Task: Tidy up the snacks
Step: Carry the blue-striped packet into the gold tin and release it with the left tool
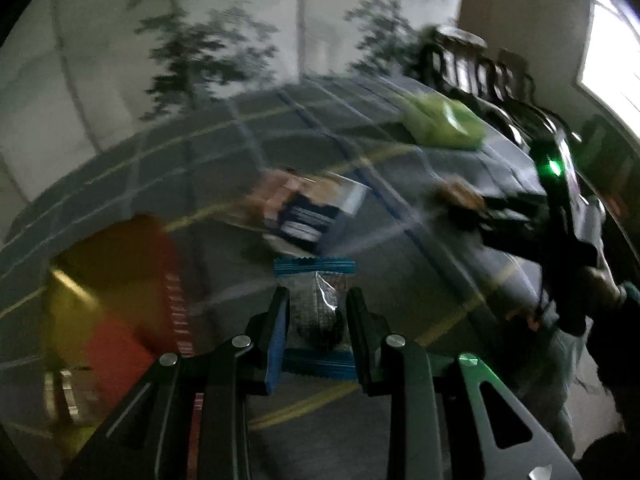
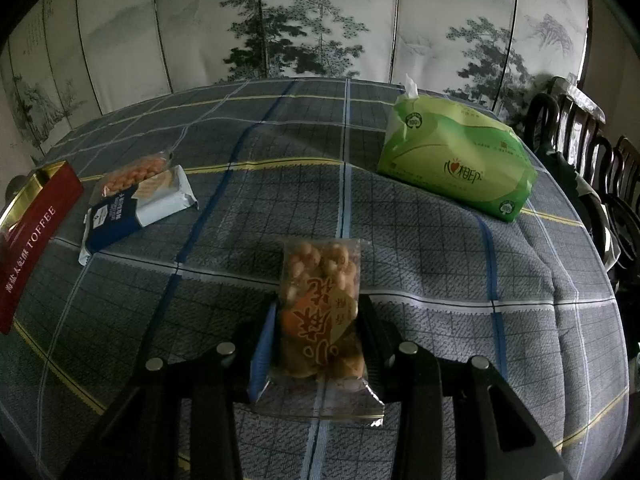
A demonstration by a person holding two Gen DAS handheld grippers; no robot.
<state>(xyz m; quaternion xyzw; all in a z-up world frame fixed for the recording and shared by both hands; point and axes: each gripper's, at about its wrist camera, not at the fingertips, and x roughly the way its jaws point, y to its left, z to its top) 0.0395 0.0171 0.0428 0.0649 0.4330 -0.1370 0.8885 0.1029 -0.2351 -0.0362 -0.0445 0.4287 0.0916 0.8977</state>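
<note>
Left wrist view, blurred. We note the left hand-held gripper (image 1: 316, 312) at lower centre of the frame, its jaws clamped on a small clear snack packet with blue crimped ends (image 1: 315, 300). The packet sits square between the two fingers, one blue end poking out past the tips toward frame centre, the other lying back near the gripper's body. It looks lifted clear of the plaid-covered bench (image 1: 224, 152).

Beyond the packet, at frame centre, we see a dark blue and white snack pack (image 1: 308, 212), smeared by blur. At lower left lies a red toffee box (image 1: 120, 292) with a gold interior. At upper right, a green tissue pack (image 1: 440, 120).

At right of the same frame the right hand-held gripper (image 1: 480, 208) shows as a dark shape with a green light, a brownish packet at its tip.

Right wrist view, sharp. We note the right hand-held gripper (image 2: 318, 320) at lower centre, jaws closed on a clear bag of puffed snacks with orange lettering (image 2: 320, 312). The bag stands lengthwise between the fingers, top end reaching past the tips toward frame centre, bottom seam hanging below the jaws.

At left, the blue and white pack (image 2: 136, 208) lies on the bench (image 2: 440, 240) with an orange snack bag (image 2: 132, 172) just behind it, touching. The toffee box (image 2: 36, 236) is at far left edge. The tissue pack (image 2: 456, 164) lies at upper right, well apart.
</note>
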